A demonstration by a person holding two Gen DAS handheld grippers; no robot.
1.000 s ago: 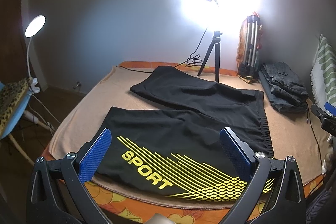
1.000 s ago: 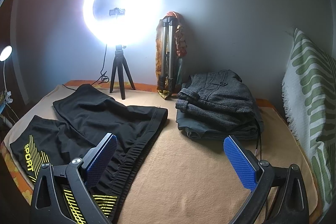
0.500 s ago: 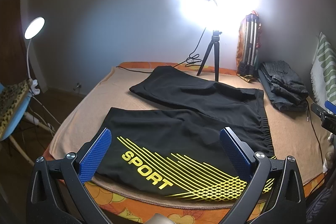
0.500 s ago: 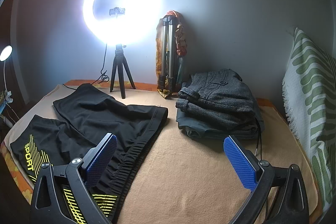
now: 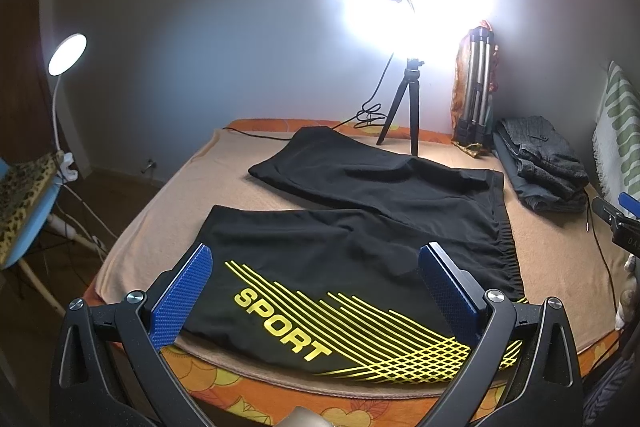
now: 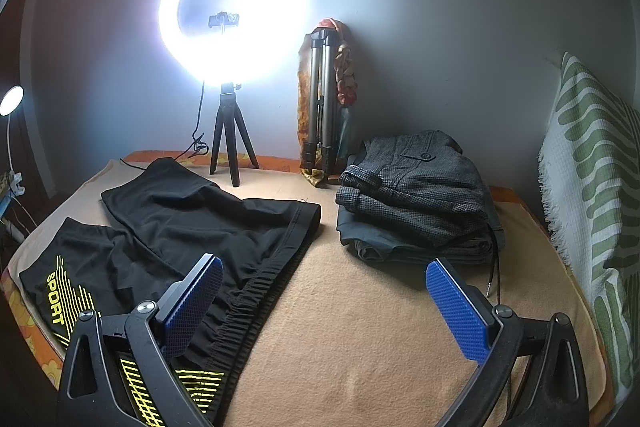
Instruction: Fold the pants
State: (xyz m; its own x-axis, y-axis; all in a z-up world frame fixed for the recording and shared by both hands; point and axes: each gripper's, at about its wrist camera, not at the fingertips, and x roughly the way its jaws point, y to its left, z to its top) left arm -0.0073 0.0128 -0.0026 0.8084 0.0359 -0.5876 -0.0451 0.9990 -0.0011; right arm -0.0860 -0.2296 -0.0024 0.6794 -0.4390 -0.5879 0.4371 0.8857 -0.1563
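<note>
Black pants [image 5: 360, 227] with a yellow "SPORT" print lie spread flat on a tan blanket, legs pointing left and the elastic waistband [image 6: 256, 291] to the right. My left gripper [image 5: 316, 283] hovers open above the printed near leg, its blue pads wide apart with nothing between them. My right gripper [image 6: 324, 291] is also open, hanging over the blanket beside the waistband; its left pad is above the waistband edge. The right gripper's tip [image 5: 624, 211] shows at the right edge of the left wrist view.
The tan blanket [image 6: 360, 327] covers an orange floral bed. A ring light on a small tripod [image 6: 232, 147] and a folded tripod [image 6: 320, 115] stand at the back wall. Folded grey clothes [image 6: 416, 195] lie at back right, a cable [image 6: 494, 267] beside them. A green-striped cushion [image 6: 592, 207] stands right; a desk lamp [image 5: 66, 55] left.
Both views have shifted only slightly; the pants lie as before and both grippers stay open.
</note>
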